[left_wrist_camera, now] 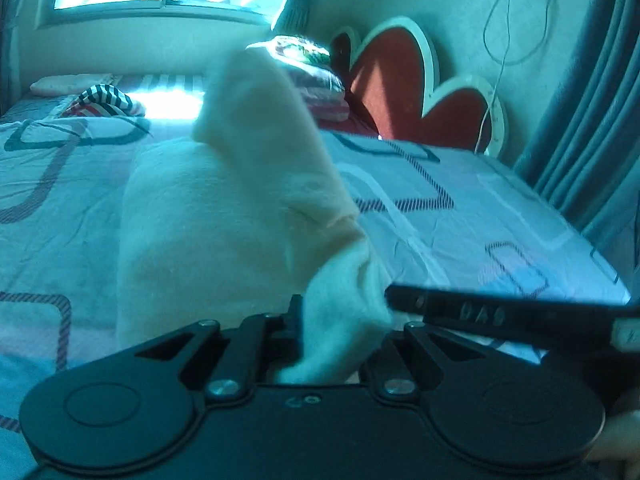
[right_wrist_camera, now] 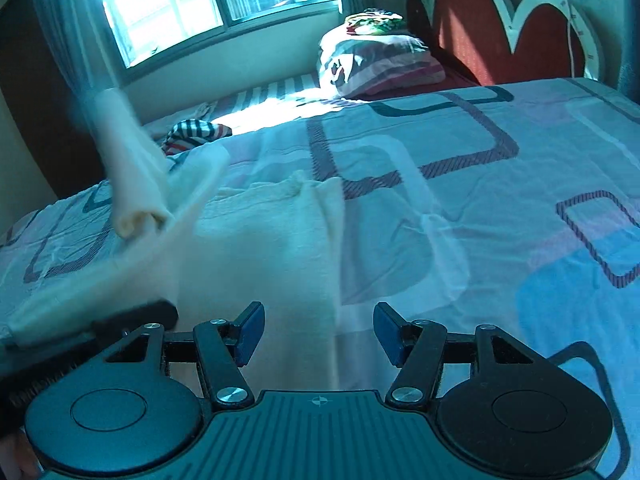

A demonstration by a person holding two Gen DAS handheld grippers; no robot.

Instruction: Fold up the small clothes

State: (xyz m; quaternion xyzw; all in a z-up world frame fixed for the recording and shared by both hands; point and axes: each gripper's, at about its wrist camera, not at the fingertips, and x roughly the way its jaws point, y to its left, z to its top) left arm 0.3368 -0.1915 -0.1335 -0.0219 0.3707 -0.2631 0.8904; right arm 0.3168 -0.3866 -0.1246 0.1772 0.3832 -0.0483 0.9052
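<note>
A cream garment (left_wrist_camera: pixel 224 220) lies on the patterned bed cover (left_wrist_camera: pixel 460 216), with one corner pulled up off the bed. My left gripper (left_wrist_camera: pixel 342 320) is shut on that corner, and cloth bunches between its jaws and hides the fingertips. In the right wrist view the raised cream garment (right_wrist_camera: pixel 132 168) hangs at the left, blurred, and the rest lies flat ahead. My right gripper (right_wrist_camera: pixel 319 332) stands open just above the flat part, its blue pads (right_wrist_camera: pixel 250 332) wide apart with nothing pinched. One of its black fingers (left_wrist_camera: pixel 500 316) crosses the left wrist view at lower right.
A striped garment (right_wrist_camera: pixel 196 130) lies at the bed's far side near the window (right_wrist_camera: pixel 160 4). Stacked pillows (right_wrist_camera: pixel 372 64) sit by the red heart-shaped headboard (right_wrist_camera: pixel 500 32). A curtain (left_wrist_camera: pixel 580 140) hangs past the bed's right edge. A cable (left_wrist_camera: pixel 504 40) dangles on the wall.
</note>
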